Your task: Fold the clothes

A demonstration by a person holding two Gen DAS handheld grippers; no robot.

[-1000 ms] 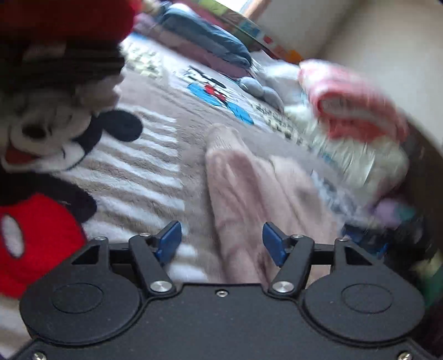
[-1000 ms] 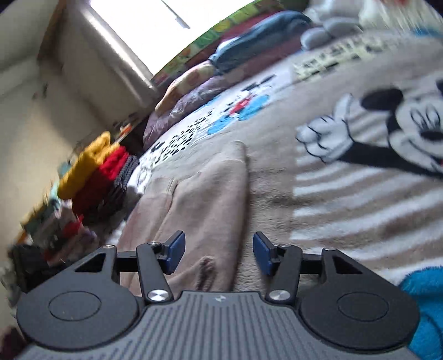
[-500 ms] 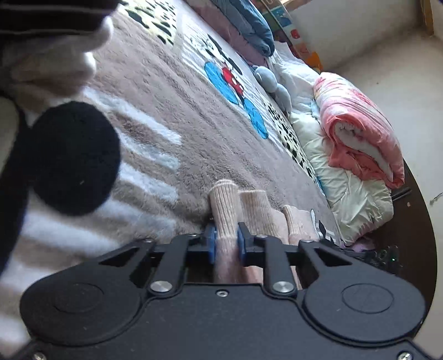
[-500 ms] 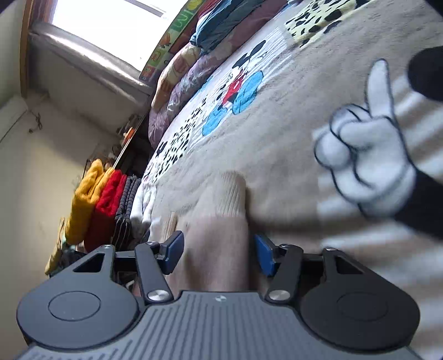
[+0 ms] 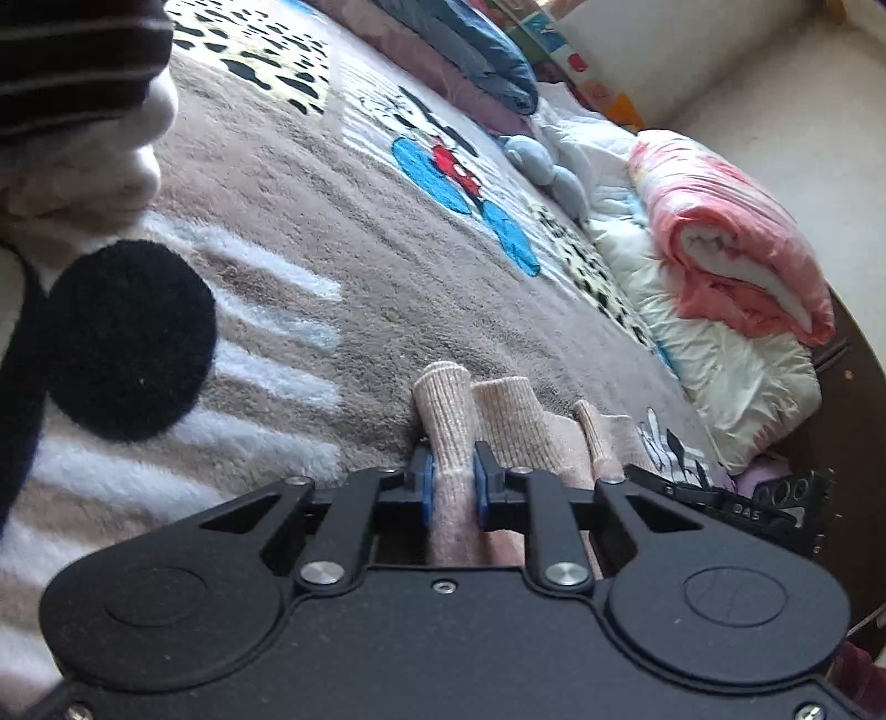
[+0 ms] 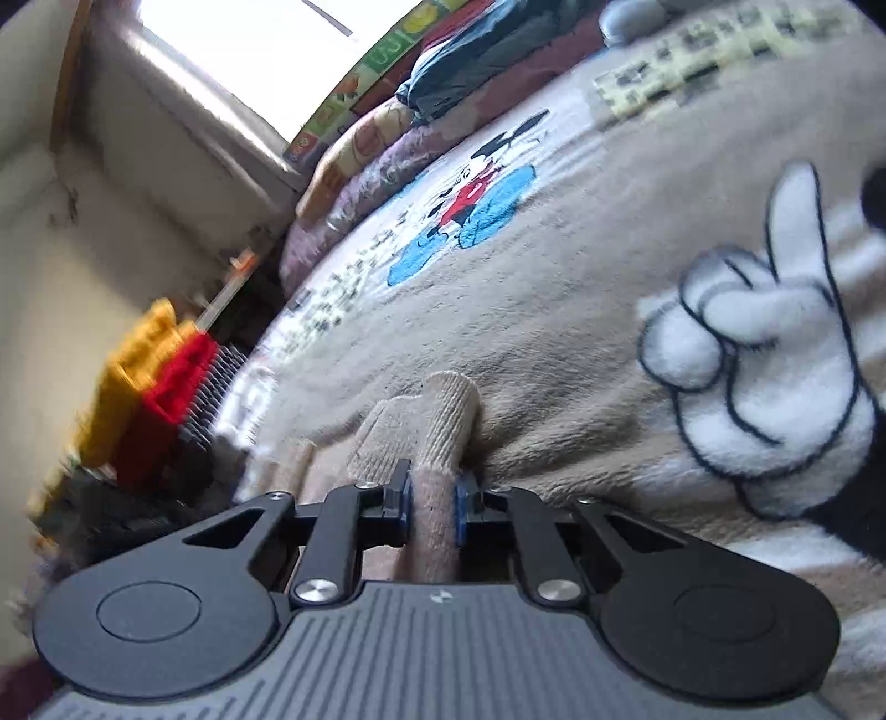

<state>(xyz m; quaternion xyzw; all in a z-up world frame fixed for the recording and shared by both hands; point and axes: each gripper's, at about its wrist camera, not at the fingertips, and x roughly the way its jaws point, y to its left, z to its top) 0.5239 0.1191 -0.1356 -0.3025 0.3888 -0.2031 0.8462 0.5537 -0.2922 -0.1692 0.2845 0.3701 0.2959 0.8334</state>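
A beige-pink knit garment [image 5: 512, 426] lies on the fleece blanket [image 5: 360, 232], its ribbed cuffs pointing away from me. In the left wrist view my left gripper [image 5: 453, 487] is shut on one sleeve just behind its cuff [image 5: 446, 404], the blue pads pressing the knit from both sides. In the right wrist view the jaws of my right gripper [image 6: 432, 498] are closing, with a fold of the same garment [image 6: 443, 410] pinched between the pads. The rest of the garment is hidden under both gripper bodies.
The blanket [image 6: 554, 310] carries a large cartoon-mouse print [image 6: 764, 354]. A rolled pink and white quilt [image 5: 731, 232] lies at the bed's right edge. Blue bedding [image 5: 476, 50] is at the head. Folded yellow and red clothes [image 6: 149, 382] are stacked beside the bed.
Both grippers dropped forward onto the garment. The left jaws shut on the sleeve first; the right jaws, still apart half a second ago, have since pinched the knit.
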